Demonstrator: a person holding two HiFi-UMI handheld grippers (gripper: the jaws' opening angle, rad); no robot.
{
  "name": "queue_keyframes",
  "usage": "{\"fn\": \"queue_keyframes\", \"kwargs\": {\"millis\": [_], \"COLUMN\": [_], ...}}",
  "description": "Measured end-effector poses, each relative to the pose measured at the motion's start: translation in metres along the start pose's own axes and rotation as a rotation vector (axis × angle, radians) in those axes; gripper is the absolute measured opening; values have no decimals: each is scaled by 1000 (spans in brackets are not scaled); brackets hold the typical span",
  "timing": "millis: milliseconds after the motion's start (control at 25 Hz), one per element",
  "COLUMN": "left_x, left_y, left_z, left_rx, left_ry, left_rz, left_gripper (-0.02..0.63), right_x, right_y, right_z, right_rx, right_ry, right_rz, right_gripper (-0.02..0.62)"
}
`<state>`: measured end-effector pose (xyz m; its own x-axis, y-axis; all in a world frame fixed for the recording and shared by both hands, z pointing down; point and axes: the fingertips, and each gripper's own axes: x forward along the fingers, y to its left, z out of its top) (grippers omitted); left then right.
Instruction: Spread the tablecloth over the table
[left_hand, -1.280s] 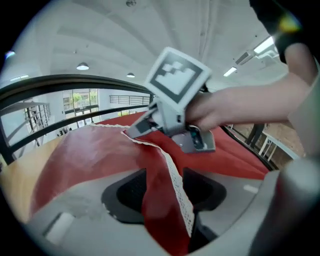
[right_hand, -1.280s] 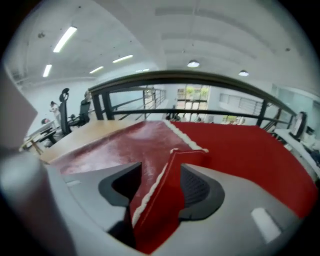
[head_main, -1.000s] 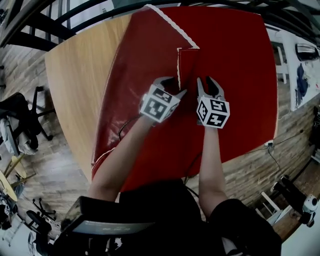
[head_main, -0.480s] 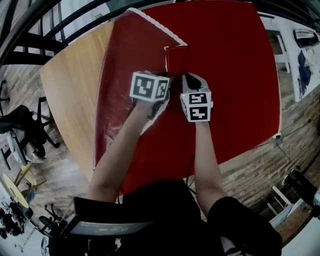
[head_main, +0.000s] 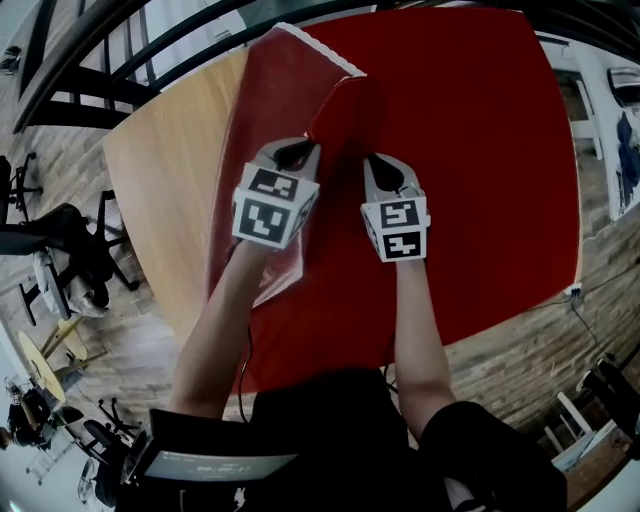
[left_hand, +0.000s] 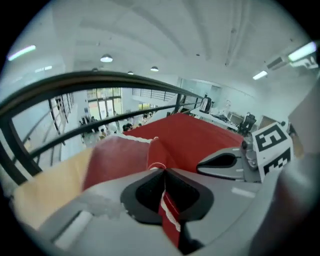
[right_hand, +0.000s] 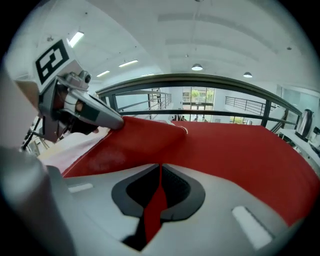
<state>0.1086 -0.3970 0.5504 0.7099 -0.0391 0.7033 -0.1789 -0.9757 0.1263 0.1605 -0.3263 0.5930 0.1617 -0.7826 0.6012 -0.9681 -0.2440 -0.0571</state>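
A red tablecloth covers most of the round wooden table. Its left part is folded back, showing a paler underside and a white trim. My left gripper has just been closing and is shut on the cloth's trimmed edge, which runs between its pads. My right gripper closed within the last second and is shut on a red fold just right of the left one. The fold is raised between them. Each gripper shows in the other's view: right, left.
A dark metal railing curves round the table's far side. Bare wood lies left of the cloth. An office chair stands on the plank floor at the left. A thin cable hangs by my left arm.
Both grippers stood open beside the folded corner; now both are shut on the cloth. The left one has moved left and up, lifting the fold off the table.
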Motion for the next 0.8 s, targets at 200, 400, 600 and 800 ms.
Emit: {"fn": "queue_keyframes", "kwargs": {"millis": [200,400,600,800], "left_x": [-66,-126,-181,-208], "left_y": [98,231,357,435], "left_z": [9,-7,-39,-74], "left_rx": [168,89,115,57], "left_ry": [-25,-87,-65,-70], "left_rz": [202,368,541,540], "left_gripper": [14,12,12,15], "right_x": [23,77,122,170], "right_y": [71,184,264,323], "right_z": [30,57,101,149], "right_rx": [-45,-126,-190,-60], "right_ry": [-27,27,-38,-144], "right_rz": [147,310,363,424], "right_gripper": [21,21,20,20]}}
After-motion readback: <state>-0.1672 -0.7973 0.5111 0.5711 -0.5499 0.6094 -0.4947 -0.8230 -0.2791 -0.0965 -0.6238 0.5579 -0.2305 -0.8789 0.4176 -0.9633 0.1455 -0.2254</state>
